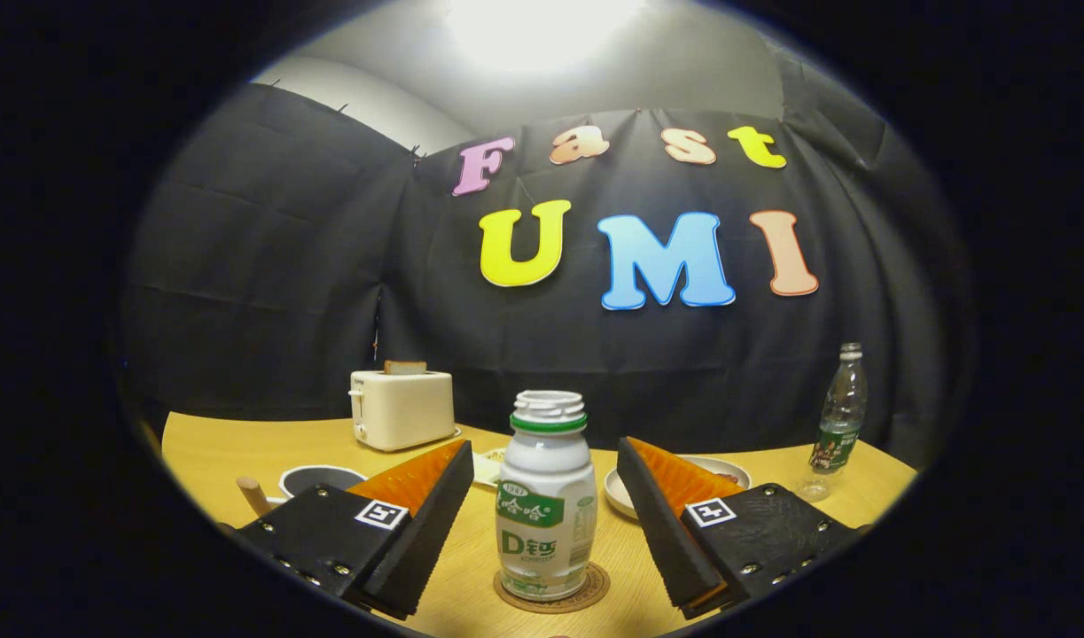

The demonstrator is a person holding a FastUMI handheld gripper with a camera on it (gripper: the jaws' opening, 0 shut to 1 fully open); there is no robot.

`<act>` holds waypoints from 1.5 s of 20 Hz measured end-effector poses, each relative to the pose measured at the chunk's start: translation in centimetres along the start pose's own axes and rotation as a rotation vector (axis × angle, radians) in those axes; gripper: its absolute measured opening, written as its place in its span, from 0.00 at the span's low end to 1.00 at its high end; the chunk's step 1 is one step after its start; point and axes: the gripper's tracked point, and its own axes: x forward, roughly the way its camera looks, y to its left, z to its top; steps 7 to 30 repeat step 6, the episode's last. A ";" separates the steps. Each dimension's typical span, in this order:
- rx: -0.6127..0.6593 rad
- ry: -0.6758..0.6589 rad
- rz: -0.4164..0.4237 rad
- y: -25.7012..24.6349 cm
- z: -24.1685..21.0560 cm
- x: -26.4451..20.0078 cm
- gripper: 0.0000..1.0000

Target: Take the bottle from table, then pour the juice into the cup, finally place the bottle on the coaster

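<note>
The gripper [546, 523] stands wide open, its fingers [426, 514] clear of the bottle [547, 505] between them — holding nothing; the bottle stands upright, uncapped, on the coaster [595, 592]; at ten o'clock, perhaps the cup [315, 478], half hidden.

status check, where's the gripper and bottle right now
Gripper open, jaws either side of the bottle, not touching. Bottle upright on coaster, cap off. Nothing in the way; cup beyond the left jaw.
</note>
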 end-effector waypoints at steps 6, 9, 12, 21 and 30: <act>0.013 -0.108 -0.063 -1.8 5.7 -2.8 0.98; 0.013 -0.108 -0.063 -1.8 5.7 -2.8 0.98; 0.013 -0.108 -0.063 -1.8 5.7 -2.8 0.98; 0.013 -0.108 -0.063 -1.8 5.7 -2.8 0.98; 0.013 -0.108 -0.063 -1.8 5.7 -2.8 0.98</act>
